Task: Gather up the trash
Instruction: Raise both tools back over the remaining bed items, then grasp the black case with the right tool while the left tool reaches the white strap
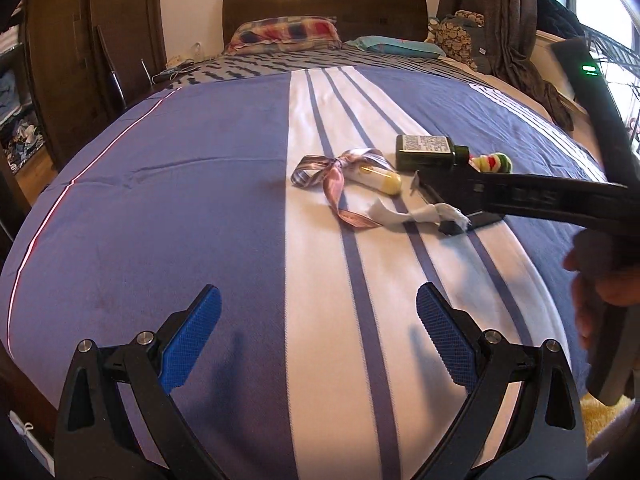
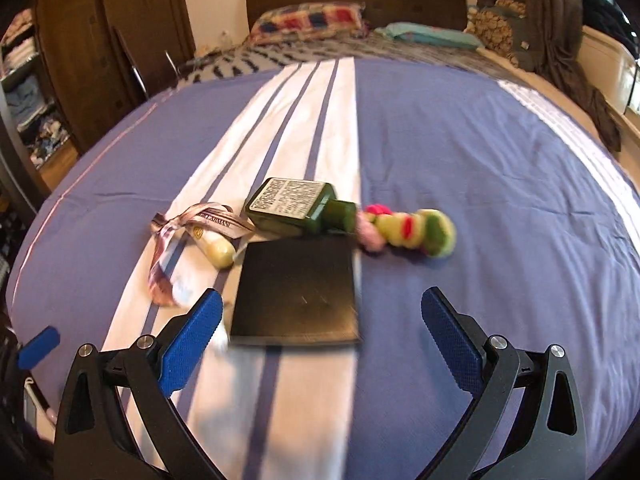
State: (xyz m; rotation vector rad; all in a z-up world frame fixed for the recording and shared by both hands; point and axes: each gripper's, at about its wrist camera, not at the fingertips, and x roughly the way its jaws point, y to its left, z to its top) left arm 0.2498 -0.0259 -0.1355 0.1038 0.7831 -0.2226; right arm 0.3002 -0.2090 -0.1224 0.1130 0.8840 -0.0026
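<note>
Several small items lie mid-bed on the blue and white striped bedspread (image 1: 160, 184): a pink ribbon (image 1: 336, 176), a small cream tube (image 1: 380, 178), a dark green bottle (image 1: 428, 152), a green-red pompom string (image 1: 494, 162), a crumpled white paper (image 1: 416, 214) and a flat black card (image 2: 298, 296). My left gripper (image 1: 318, 332) is open and empty, low over the near bedspread. My right gripper (image 2: 322, 332) is open and empty just before the black card; it reaches in from the right in the left wrist view (image 1: 500, 196).
Pillows (image 1: 284, 34) and a dark headboard (image 1: 324, 4) stand at the far end. A wooden wardrobe (image 1: 96, 60) is at the left. Curtains and clothes (image 1: 516, 40) hang at the right by the window.
</note>
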